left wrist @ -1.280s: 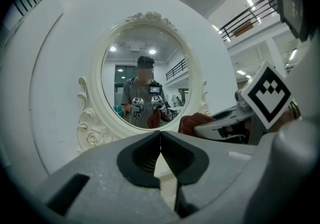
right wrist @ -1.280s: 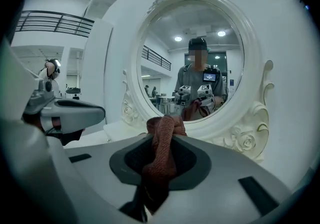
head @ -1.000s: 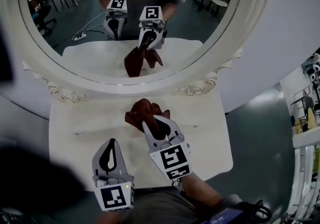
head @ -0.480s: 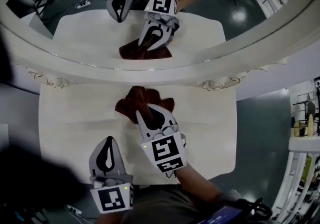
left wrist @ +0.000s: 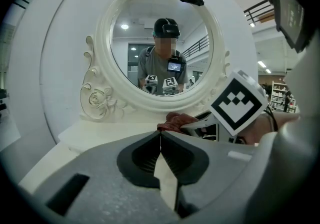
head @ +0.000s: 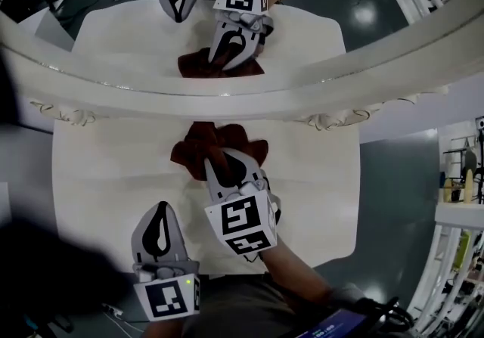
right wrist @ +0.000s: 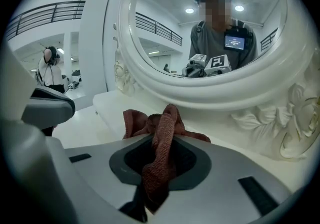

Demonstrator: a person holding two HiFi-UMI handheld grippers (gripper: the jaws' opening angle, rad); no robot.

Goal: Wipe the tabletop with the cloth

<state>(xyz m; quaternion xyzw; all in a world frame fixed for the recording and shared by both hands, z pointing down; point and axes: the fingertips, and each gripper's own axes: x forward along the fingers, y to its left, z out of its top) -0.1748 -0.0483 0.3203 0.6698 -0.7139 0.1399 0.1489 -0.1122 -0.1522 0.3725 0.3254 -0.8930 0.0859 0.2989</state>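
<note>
A dark red cloth (head: 198, 149) lies bunched on the white tabletop (head: 98, 178), just in front of the mirror's base. My right gripper (head: 220, 162) is shut on the cloth, and a fold of it (right wrist: 163, 140) is pinched between the jaws and spills out ahead of them. My left gripper (head: 161, 209) hovers near the table's front edge, to the left of the right one and apart from the cloth. Its jaws (left wrist: 160, 135) meet at the tips with nothing between them. From the left gripper view the cloth (left wrist: 175, 119) shows beside the right gripper's marker cube (left wrist: 239, 102).
A large oval mirror in an ornate white frame (head: 227, 96) stands along the table's far edge and reflects both grippers, the cloth and a person. Its carved base (right wrist: 280, 118) rises close behind the cloth. Grey floor lies beyond the right table edge (head: 355, 200).
Both grippers have sunk toward the table. The cloth, earlier hanging bunched from the right gripper, now rests on the tabletop and spreads wider. The head view has tilted further down.
</note>
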